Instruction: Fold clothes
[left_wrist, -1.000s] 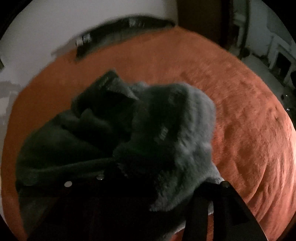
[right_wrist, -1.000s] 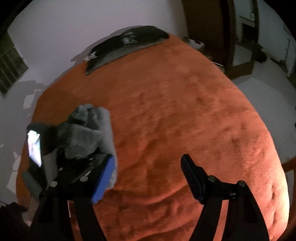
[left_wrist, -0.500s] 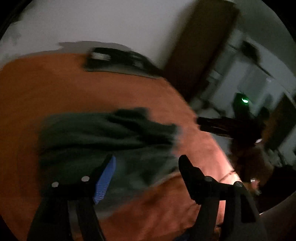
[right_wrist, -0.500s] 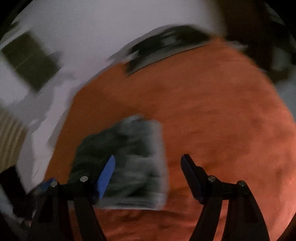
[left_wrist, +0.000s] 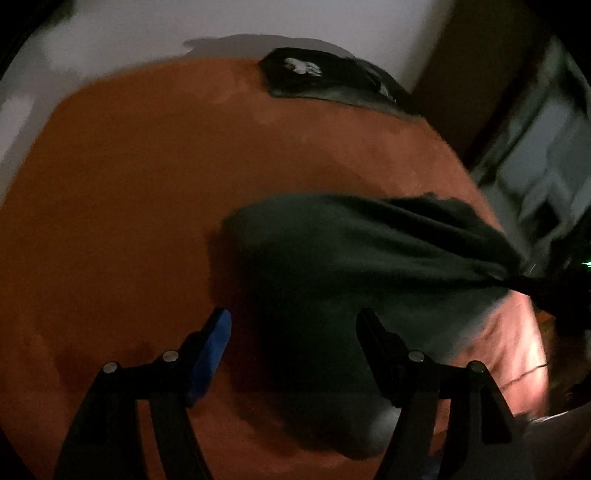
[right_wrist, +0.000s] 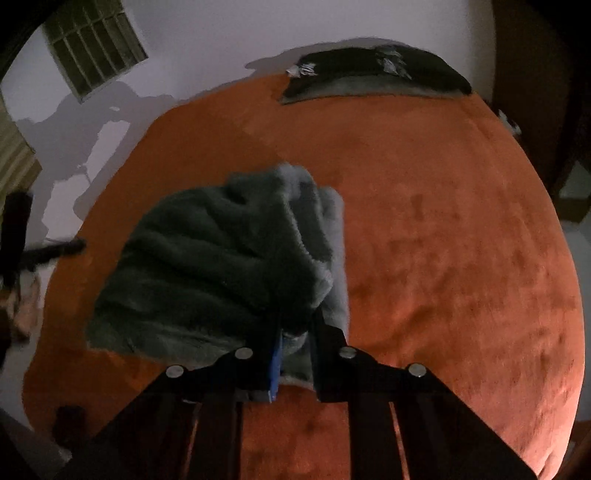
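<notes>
R claw (right_wrist: 295, 332) closing on fleece garment (right_wrist: 221, 258) edge (orange bed (right_wrist: 443, 258)), L claw (left_wrist: 293, 328) released

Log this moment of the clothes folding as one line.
right hand-held gripper: closing on fleece garment | left hand-held gripper: open, empty | orange blanket: under garment

Fleece garment (left_wrist: 369, 258) blurred, right end hidden.

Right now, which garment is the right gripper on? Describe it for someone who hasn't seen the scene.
On the orange bedspread, look near the front edge. The fluffy grey fleece garment lies bunched there, the right gripper closing on its corner. The flat black printed item lies at the far edge.
</notes>
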